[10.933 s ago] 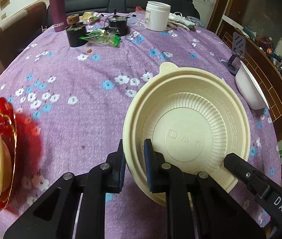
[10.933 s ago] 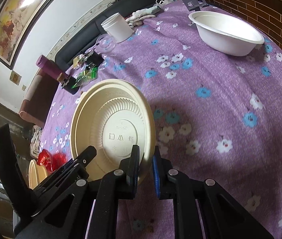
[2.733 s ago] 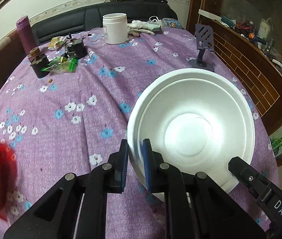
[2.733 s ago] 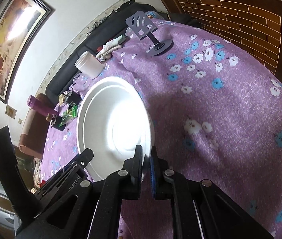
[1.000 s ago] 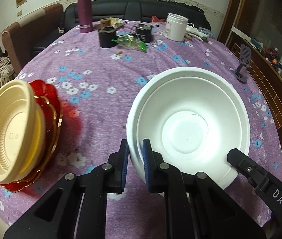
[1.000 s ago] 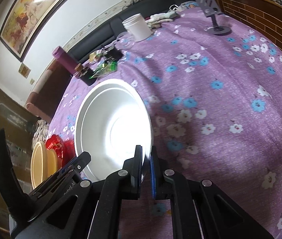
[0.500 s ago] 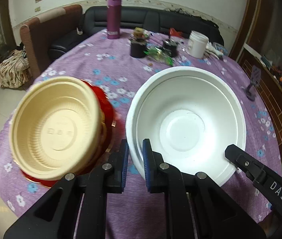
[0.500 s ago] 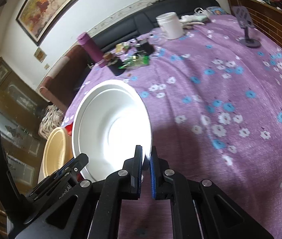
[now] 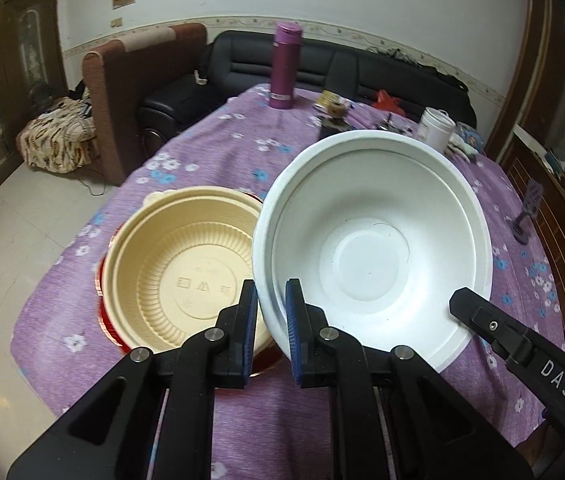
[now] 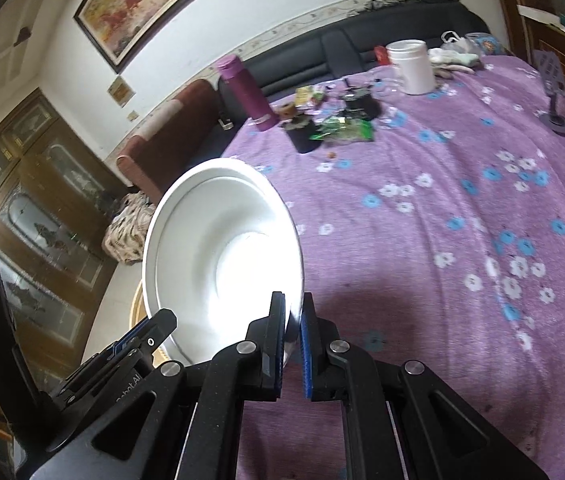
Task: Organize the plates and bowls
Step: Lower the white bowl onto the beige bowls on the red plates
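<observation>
White bowl (image 9: 370, 248) is held off the table by both rims: left gripper (image 9: 271, 300) & right gripper (image 10: 292, 320) clamped narrow on it. Beige bowl (image 9: 186, 272) is already stacked on red plate (image 9: 103, 320); white bowl's nesting is judged left.

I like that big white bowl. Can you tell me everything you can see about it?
The white bowl is round, plain and matte, like pressed paper or foam, with a stepped rim and flat bottom. It is empty, held tilted above the purple tablecloth. The left gripper and right gripper pinch opposite rims. It hangs beside the cream bowl.
</observation>
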Demonstrator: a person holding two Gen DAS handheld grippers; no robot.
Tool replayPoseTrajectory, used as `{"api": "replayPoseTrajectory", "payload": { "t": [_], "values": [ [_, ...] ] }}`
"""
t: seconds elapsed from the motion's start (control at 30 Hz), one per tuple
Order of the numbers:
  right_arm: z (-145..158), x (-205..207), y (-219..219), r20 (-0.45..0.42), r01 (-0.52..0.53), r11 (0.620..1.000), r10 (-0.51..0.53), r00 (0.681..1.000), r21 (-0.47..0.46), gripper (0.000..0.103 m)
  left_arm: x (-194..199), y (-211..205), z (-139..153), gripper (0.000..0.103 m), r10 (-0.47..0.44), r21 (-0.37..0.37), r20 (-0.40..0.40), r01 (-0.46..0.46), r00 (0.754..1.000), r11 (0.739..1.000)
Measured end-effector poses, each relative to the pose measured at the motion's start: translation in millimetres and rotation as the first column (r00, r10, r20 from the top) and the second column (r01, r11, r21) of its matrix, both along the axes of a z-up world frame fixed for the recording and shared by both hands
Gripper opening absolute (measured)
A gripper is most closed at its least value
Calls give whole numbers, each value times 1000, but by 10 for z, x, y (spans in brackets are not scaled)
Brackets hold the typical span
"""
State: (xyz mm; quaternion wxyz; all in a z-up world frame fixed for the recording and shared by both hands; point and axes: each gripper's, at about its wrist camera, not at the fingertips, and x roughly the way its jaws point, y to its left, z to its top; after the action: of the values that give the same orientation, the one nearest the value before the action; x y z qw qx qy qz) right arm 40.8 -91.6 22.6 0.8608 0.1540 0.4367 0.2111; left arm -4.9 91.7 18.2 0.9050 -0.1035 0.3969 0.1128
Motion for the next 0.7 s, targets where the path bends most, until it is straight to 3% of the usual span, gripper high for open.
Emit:
{"api": "replayPoseTrajectory", "payload": {
  "t": [0.53, 0.7],
  "values": [
    [408, -163, 477, 92, -102, 995, 102, 991, -4, 6, -294, 411, 306, 12, 93, -3, 88, -93, 992, 996],
    [434, -160, 700, 83, -148, 989, 149, 985, -12, 6, -370, 619, 292, 12, 134, -8, 84, -134, 987, 991]
  ]
}}
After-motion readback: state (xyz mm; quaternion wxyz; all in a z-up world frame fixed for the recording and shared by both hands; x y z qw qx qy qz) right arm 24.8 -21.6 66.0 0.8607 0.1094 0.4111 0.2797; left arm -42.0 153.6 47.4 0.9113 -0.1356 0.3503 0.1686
